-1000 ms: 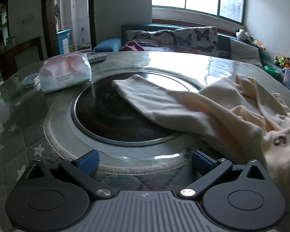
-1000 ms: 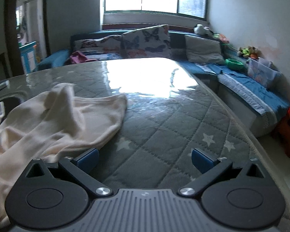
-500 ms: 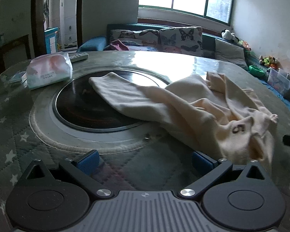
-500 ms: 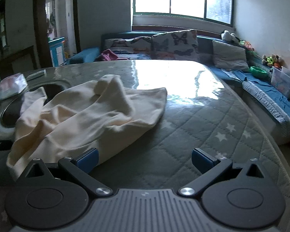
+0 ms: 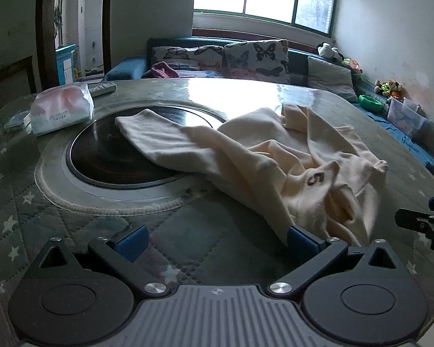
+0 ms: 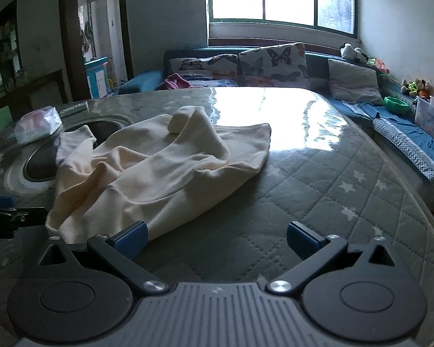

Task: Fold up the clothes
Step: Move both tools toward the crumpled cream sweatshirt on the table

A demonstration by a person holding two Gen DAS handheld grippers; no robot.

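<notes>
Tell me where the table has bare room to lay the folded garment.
Free: the quilted table right of the cream garment, toward the sofa, and the shiny far end near the window. Crowded: the left, with the round dark plate, tissue pack and remote.

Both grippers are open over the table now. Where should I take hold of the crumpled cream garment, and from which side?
Judging by its pose, take the cream knit garment at its near bunched hem, coming in low from the front edge of the quilted table. That hem lies just ahead of the right gripper by its left finger, and by the left gripper's right finger. The far sleeve lies flat on the dark round plate, harder to pinch.
</notes>
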